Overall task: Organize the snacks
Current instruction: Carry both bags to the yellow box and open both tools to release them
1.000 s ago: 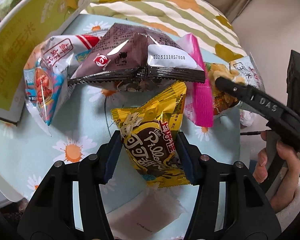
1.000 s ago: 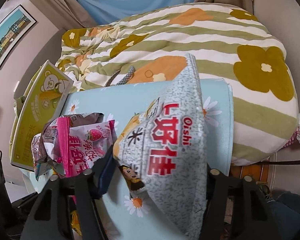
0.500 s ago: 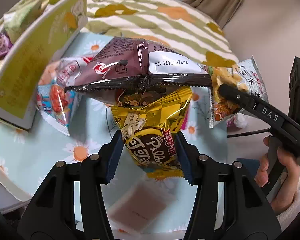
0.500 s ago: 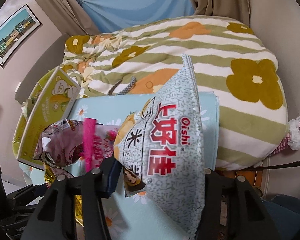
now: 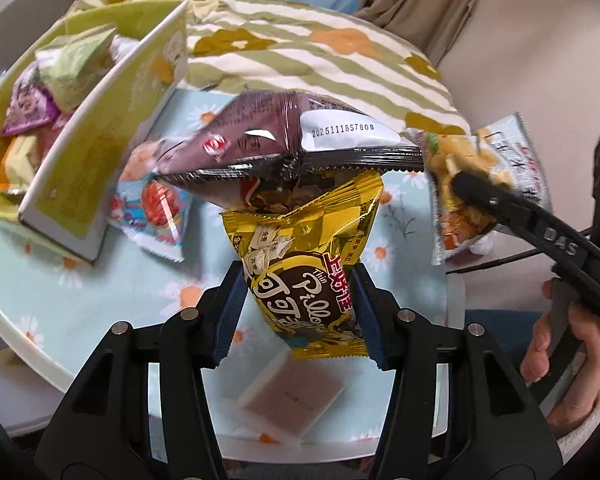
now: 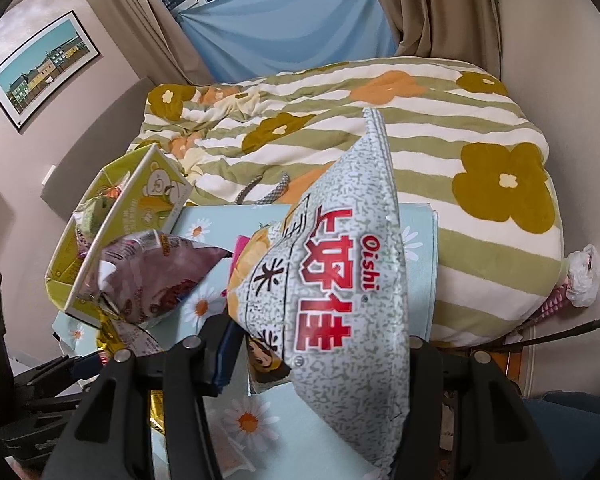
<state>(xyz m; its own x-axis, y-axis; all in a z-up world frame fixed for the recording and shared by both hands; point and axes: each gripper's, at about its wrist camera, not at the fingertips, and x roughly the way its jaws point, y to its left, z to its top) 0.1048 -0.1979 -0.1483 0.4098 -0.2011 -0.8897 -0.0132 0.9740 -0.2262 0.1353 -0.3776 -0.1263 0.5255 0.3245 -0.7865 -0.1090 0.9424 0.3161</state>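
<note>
My left gripper (image 5: 300,312) is shut on a yellow snack packet (image 5: 304,264) and holds it above the daisy-print table (image 5: 112,300). A brown snack bag (image 5: 284,140) rests on the packet's top and rides up with it. My right gripper (image 6: 316,356) is shut on a grey speckled Oishi bag (image 6: 340,280), held in the air; it shows at the right of the left wrist view (image 5: 496,184). The yellow-green open box (image 5: 100,152) with several snacks inside stands at the table's left, also seen in the right wrist view (image 6: 112,224).
A blue-and-red snack packet (image 5: 156,208) lies on the table beside the box. A pink snack bag (image 6: 240,252) peeks out behind the Oishi bag. A flat pinkish pad (image 5: 292,392) lies near the table's front edge. A striped floral blanket (image 6: 440,148) covers the bed behind.
Both grippers have lifted their snacks higher above the table. The brown bag rose with the yellow packet. The box's open top has come into the left view.
</note>
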